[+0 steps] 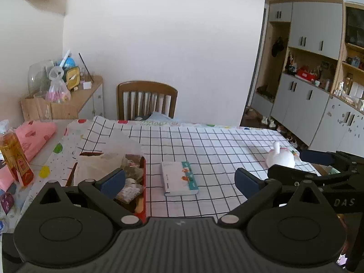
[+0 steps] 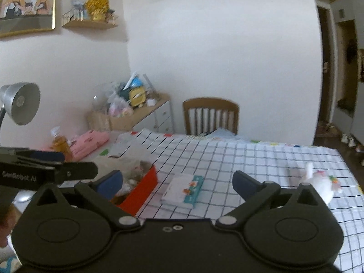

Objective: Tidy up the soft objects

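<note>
Right of the empty right gripper (image 2: 177, 183) lies the plush toy (image 2: 323, 185).

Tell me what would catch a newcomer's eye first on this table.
Probably the red box stuffed with crinkly bags at the left of the checked tablecloth, with a small book lying flat just right of it. A white plush toy sits alone near the right edge.
</note>
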Demonstrator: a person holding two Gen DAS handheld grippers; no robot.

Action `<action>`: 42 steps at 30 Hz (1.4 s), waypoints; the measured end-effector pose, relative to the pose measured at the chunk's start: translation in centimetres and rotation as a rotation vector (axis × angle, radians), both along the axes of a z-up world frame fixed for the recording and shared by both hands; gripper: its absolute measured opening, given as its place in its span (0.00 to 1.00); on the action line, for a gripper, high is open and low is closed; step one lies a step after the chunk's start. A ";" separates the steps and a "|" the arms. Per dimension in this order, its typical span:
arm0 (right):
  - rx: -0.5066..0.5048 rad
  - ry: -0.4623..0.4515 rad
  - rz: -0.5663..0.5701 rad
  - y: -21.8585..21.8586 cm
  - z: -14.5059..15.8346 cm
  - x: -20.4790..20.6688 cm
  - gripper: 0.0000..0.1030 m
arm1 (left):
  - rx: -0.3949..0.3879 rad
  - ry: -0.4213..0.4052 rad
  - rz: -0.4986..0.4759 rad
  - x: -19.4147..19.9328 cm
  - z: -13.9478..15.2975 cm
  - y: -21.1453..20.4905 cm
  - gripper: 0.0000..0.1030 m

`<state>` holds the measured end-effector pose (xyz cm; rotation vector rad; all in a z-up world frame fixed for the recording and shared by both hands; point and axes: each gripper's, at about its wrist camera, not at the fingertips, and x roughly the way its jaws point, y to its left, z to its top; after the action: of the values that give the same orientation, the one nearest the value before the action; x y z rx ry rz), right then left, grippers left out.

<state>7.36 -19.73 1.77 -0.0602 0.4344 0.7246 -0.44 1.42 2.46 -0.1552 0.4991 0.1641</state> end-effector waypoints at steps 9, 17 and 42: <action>0.030 0.014 -0.053 -0.6 0.1 -0.3 1.00 | 0.009 -0.017 0.018 -0.9 0.1 -0.9 1.00; 0.028 0.018 -0.061 -0.6 0.0 -0.7 1.00 | 0.014 -0.016 0.034 -0.9 0.0 -0.8 1.00; 0.007 0.014 -0.062 -0.3 0.0 -0.5 1.00 | 0.029 -0.009 0.042 -0.6 0.1 -1.1 1.00</action>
<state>6.91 -20.05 1.78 -0.0346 0.4456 0.6660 -1.06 0.35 2.57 -0.1386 0.4841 0.2116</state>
